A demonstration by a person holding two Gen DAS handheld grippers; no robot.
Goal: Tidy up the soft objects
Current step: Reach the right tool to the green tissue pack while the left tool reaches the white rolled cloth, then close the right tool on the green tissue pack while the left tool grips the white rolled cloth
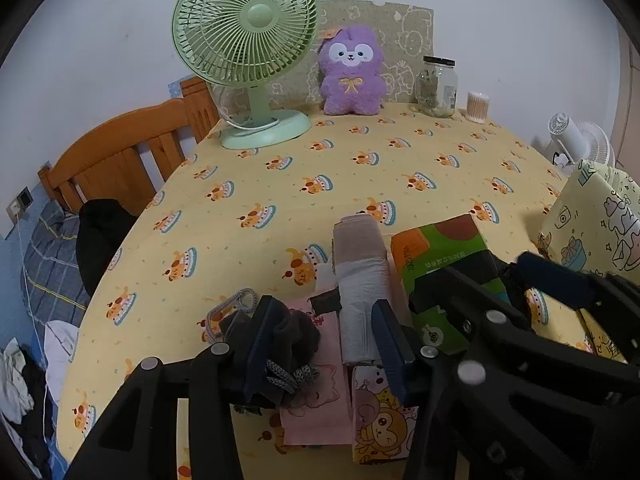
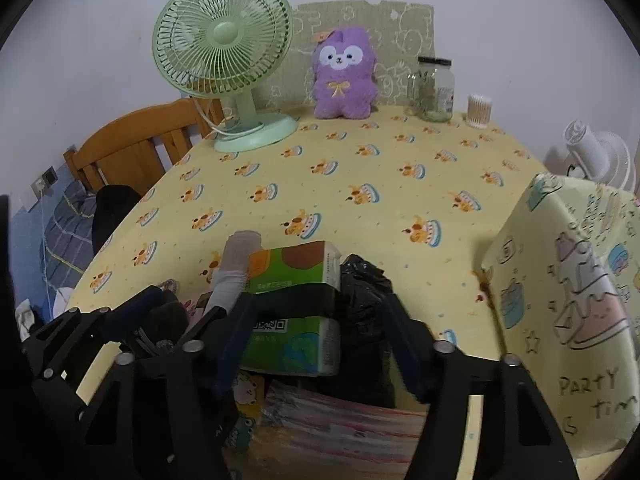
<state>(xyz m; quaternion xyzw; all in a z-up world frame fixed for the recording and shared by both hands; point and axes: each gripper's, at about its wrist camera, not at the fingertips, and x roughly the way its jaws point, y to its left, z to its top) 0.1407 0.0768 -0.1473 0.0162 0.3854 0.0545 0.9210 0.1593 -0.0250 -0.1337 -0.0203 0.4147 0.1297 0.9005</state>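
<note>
The left gripper [image 1: 324, 344] is spread, a dark sock [image 1: 292, 340] against its left finger. The right gripper [image 2: 316, 336] is spread around the tissue pack [image 2: 296, 304] and black bag [image 2: 366, 312], perhaps touching. The jar [image 2: 434, 90] holds greenish bits.

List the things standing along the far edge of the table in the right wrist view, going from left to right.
green desk fan → purple plush toy → glass jar with black lid → container of cotton swabs
</note>
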